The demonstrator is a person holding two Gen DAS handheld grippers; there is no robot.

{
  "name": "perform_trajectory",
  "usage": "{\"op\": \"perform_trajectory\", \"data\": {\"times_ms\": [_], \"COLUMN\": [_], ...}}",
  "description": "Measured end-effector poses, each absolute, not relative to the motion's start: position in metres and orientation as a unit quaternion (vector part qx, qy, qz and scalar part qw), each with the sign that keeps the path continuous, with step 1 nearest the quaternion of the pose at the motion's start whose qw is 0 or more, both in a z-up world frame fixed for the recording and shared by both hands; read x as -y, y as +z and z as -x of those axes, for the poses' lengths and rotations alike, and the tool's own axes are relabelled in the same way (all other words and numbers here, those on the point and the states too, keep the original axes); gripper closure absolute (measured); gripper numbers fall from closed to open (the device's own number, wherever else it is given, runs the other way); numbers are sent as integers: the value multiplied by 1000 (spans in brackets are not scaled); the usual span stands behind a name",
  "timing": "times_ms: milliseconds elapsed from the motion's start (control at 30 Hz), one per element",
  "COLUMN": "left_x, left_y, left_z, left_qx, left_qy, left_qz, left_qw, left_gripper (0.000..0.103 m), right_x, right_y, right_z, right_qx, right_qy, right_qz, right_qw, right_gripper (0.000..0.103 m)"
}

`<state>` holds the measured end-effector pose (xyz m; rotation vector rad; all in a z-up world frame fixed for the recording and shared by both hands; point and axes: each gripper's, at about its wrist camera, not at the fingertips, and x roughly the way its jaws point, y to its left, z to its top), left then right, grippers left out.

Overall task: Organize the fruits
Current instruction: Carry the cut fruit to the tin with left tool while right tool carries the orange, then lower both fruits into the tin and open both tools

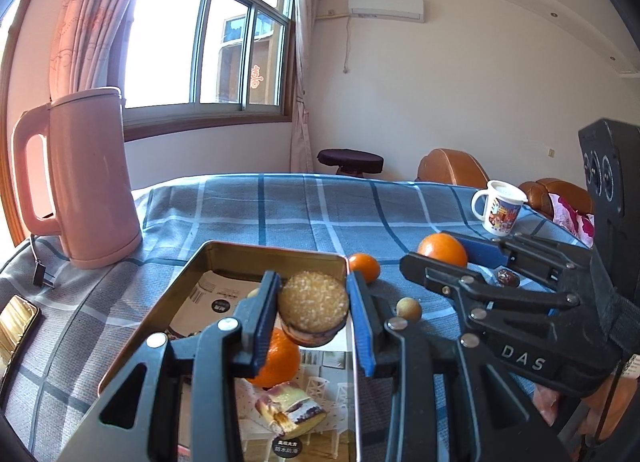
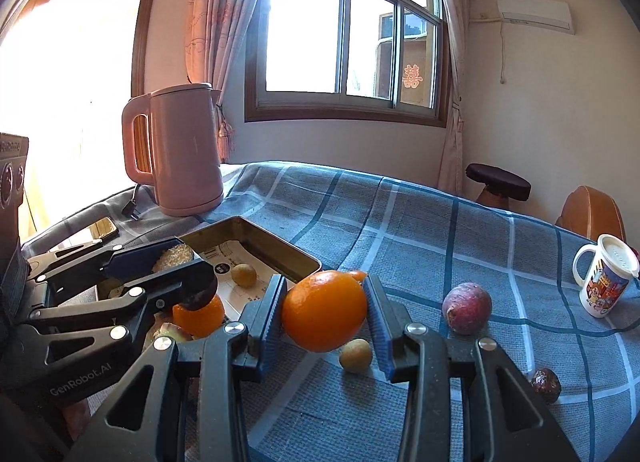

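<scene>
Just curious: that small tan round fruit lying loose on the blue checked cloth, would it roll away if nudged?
Probably: the small tan round fruit looks nearly spherical and lies free on the blue checked cloth. The cloth's weave may slow it. It looks light.

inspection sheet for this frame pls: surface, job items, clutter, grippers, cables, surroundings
surface: table under blue checked cloth.
job's things: metal tray holding an orange; small orange, purple fruit, small round fruit on cloth.
clutter: pink kettle, mug, wrapped snack in tray.
grippers: left gripper shut on round cake; right gripper shut on big orange.
cables: kettle plug lying loose.
surroundings: window, stool.
</scene>
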<state>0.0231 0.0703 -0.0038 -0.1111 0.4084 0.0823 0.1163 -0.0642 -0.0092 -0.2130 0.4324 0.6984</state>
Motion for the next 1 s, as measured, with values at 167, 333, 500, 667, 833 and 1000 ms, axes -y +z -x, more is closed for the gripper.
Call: {"op": "perform_trajectory", "data": {"times_ms": [167, 333, 500, 667, 833, 1000], "left_x": [-81, -89, -97, -108, -120, -130], "left_y": [-6, -7, -8, -9, -10, -12], "left_z": [-22, -19, -16, -13, -13, -11], "left_qx": [-209, -211, -212, -216, -219, -222], "left_qy": [48, 55, 61, 71, 82, 92], "left_qz": [61, 66, 69, 74, 82, 88], "left_qw": [975, 974, 973, 971, 969, 967], "left_gripper": [67, 67, 67, 67, 67, 67], "right_x": [48, 34, 24, 17, 8, 3], "right_y": [-9, -10, -13, -15, -17, -20], "right_z": [-115, -113, -112, -111, -109, -107], "right_qx": [-211, -212, -215, -217, -218, -220], "right_qy": [350, 359, 367, 373, 378, 383], "right_qz": [112, 119, 121, 125, 128, 129], "right_qw": [906, 901, 897, 894, 891, 888], "right_gripper": [61, 61, 61, 61, 61, 61]}}
